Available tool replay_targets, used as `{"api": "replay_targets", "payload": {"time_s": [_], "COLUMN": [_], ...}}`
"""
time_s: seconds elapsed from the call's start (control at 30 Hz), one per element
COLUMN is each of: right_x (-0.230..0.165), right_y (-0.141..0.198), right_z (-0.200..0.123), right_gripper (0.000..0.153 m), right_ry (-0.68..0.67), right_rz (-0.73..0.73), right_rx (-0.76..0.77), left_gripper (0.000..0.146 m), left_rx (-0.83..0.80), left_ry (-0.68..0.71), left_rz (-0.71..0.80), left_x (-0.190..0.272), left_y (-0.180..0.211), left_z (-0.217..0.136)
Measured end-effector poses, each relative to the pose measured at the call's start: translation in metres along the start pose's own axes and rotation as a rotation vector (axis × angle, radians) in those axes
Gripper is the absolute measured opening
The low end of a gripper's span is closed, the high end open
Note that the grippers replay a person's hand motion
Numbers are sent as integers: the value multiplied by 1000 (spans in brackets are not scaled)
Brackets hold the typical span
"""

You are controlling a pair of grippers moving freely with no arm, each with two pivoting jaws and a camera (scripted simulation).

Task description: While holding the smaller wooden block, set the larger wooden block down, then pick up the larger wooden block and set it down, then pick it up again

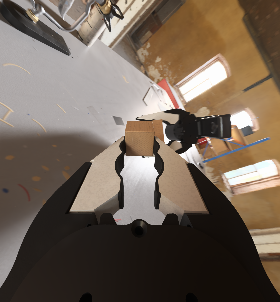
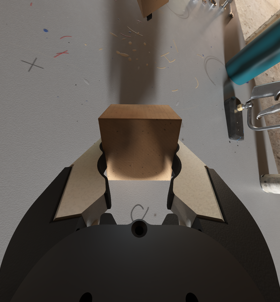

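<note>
My left gripper (image 1: 139, 138) is shut on the smaller wooden block (image 1: 139, 143), a light cube pinched at the fingertips above the white table (image 1: 54, 98). My right gripper (image 2: 139, 144) is shut on the larger wooden block (image 2: 139, 152), pointing down at the table (image 2: 37, 114). I cannot tell if this block touches the table. In the left wrist view the larger block (image 1: 159, 129) shows just behind the smaller one, with the right gripper's black body (image 1: 193, 129) beyond it. The smaller block (image 2: 150, 6) shows at the top edge of the right wrist view.
A teal cylinder (image 2: 258, 55), a metal spray gun (image 2: 267, 111) with a black base (image 2: 235, 121) and a white can (image 2: 275, 186) line the table's right edge. The same gun and base (image 1: 37, 29) sit at the far left. Pen marks and wood chips dot the table.
</note>
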State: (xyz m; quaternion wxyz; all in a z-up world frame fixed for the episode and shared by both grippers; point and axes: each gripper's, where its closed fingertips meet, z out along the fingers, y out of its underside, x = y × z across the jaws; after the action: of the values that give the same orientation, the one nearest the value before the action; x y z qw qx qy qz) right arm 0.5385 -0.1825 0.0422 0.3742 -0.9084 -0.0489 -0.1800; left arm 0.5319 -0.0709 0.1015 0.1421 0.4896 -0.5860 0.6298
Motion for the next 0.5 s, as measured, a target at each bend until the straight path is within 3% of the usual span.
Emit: {"api": "replay_targets", "payload": {"time_s": [0.27, 0.5], "right_x": [-2, -2], "right_y": [4, 4], "right_z": [3, 3], "right_gripper": [81, 81], "right_ry": [-32, -35], "right_rz": [7, 9], "right_rx": [2, 12], "left_gripper": [32, 32], "left_rx": [52, 46], "left_ry": [331, 317], "left_rz": [-277, -263], "left_x": [8, 8], "left_y": [0, 0], "left_z": [0, 0]}}
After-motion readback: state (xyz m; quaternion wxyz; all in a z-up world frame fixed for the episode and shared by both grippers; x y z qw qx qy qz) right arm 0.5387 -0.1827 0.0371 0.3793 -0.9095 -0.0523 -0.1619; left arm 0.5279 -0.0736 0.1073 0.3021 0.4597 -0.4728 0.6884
